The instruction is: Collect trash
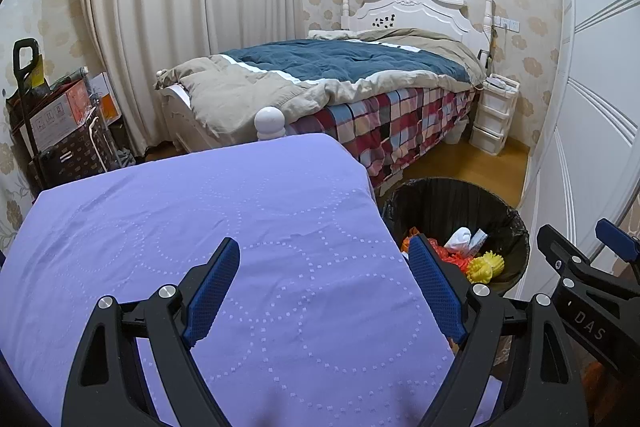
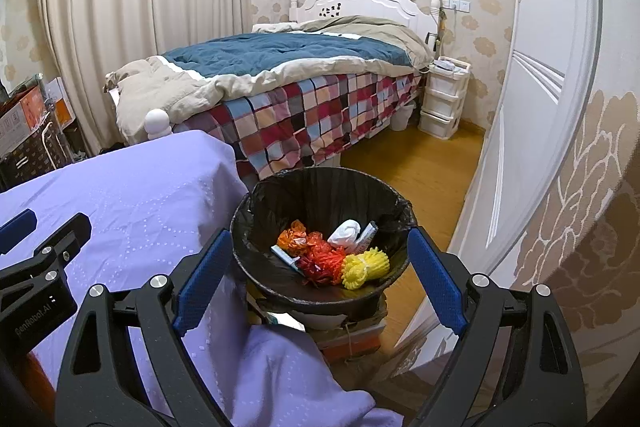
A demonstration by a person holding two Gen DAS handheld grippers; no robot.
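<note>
A round bin with a black liner (image 2: 320, 187) stands on the floor right of a purple-covered surface (image 1: 200, 227). It holds orange netting (image 2: 320, 259), yellow foam netting (image 2: 364, 267), a white wad (image 2: 344, 231) and other scraps. The bin also shows in the left wrist view (image 1: 452, 203). My left gripper (image 1: 324, 251) is open and empty above the purple cloth. My right gripper (image 2: 320, 243) is open and empty, just above the bin's near rim.
A bed (image 1: 340, 75) with a blue and beige quilt and a plaid sheet stands behind. A white drawer unit (image 2: 444, 99) sits by the headboard. Boxes and a cart (image 1: 60, 123) stand at the far left. A white door (image 2: 540, 87) is on the right.
</note>
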